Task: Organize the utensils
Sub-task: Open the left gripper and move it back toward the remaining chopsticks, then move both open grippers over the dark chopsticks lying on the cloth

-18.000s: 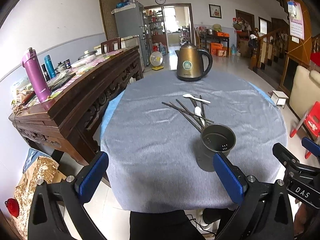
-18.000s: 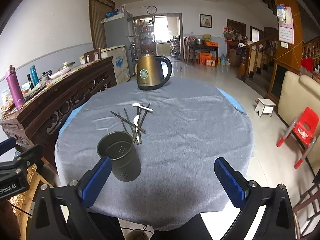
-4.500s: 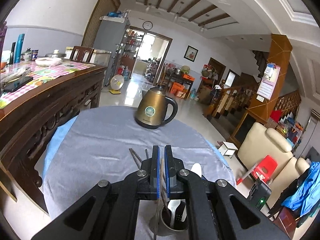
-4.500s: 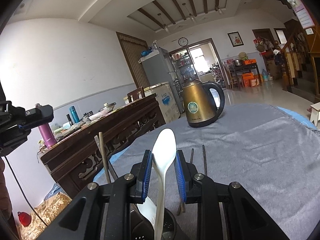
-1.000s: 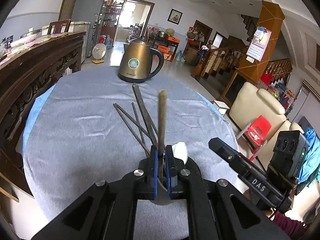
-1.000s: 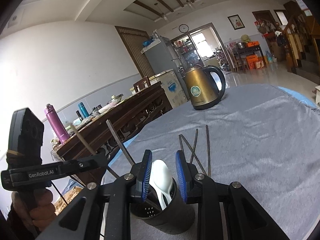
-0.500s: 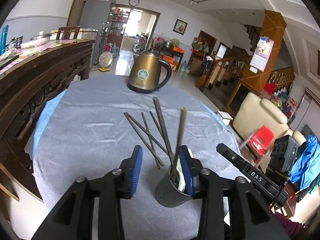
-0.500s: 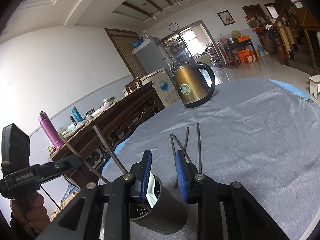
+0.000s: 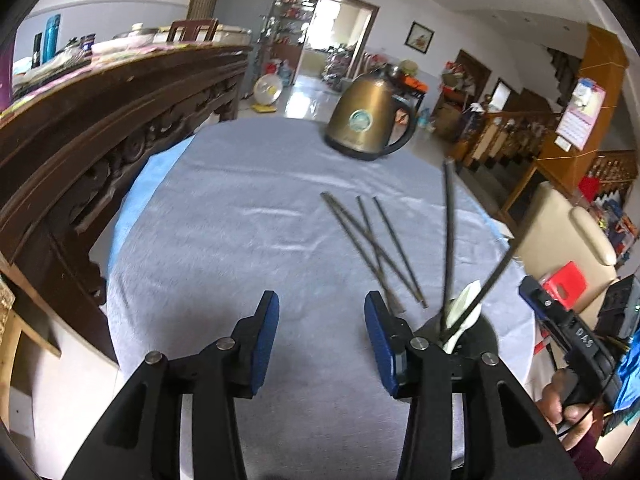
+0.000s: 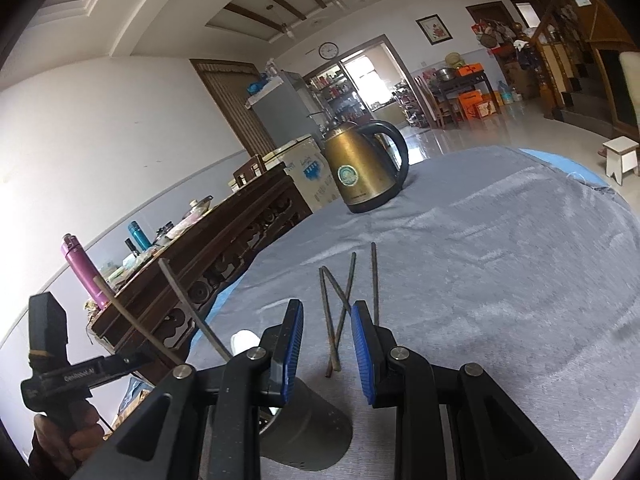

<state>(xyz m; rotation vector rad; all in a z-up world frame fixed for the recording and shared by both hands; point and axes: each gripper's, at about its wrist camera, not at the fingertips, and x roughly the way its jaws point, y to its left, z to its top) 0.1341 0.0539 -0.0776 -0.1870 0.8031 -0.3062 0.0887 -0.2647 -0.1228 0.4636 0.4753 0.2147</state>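
Task partway: dark holder cup (image 9: 486,334) near the table's (image 9: 224,240) front edge is holding two chopsticks (image 9: 449,240) and white spoon (image 9: 464,316). Three chopsticks (image 9: 376,248) are lying mid-table. Left gripper (image 9: 320,336) has just been opening, empty; right gripper (image 10: 326,348) is sitting narrow, empty.

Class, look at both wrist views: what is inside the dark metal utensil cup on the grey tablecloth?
Inside the dark metal utensil cup stand two dark chopsticks and a white plastic spoon, leaning out over the rim. Their lower ends and the cup's bottom are hidden by its wall and the left gripper.
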